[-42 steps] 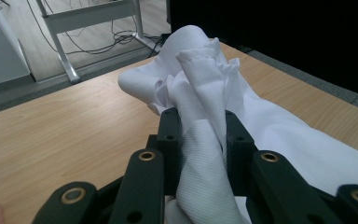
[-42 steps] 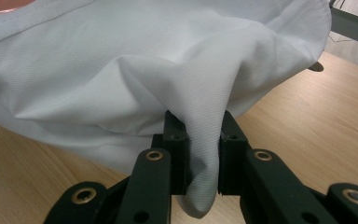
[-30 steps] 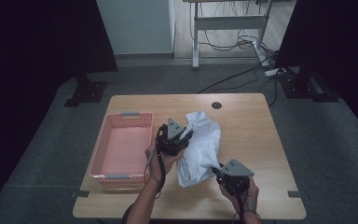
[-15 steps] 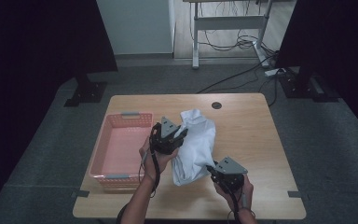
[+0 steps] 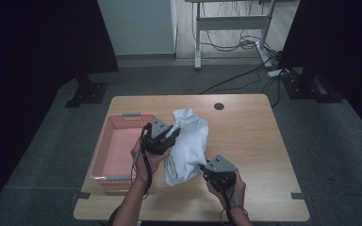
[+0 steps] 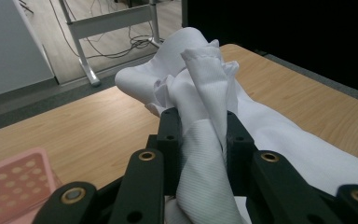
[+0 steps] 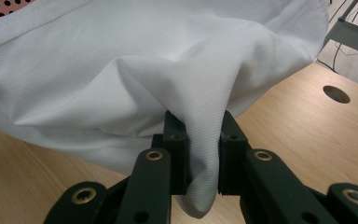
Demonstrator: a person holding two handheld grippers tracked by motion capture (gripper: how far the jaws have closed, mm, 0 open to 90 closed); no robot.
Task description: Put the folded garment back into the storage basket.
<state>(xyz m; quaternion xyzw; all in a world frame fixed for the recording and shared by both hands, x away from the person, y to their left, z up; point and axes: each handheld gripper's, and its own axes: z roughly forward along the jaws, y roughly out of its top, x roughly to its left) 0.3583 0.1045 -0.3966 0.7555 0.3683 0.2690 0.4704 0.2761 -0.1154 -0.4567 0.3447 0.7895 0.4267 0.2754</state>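
A white cloth (image 5: 188, 141) lies crumpled along the middle of the wooden table (image 5: 250, 136). My left gripper (image 5: 169, 136) is shut on a fold at its left edge; in the left gripper view the white cloth (image 6: 205, 93) bunches up between the jaws of my left gripper (image 6: 203, 130). At the near right end, my right gripper (image 5: 205, 170) is shut on the cloth's lower corner; the right gripper view has the white cloth (image 7: 168, 60) draping over my right gripper (image 7: 204, 140), a fold pinched between its jaws.
A pink perforated basket (image 5: 104, 146) stands on the table's left side, right beside my left hand. A round cable hole (image 5: 219, 106) sits near the far edge. Beyond the table are a desk frame and floor cables (image 5: 245, 42).
Both grippers have carried the cloth a little leftward, toward the basket. The cloth has bunched narrower between them.
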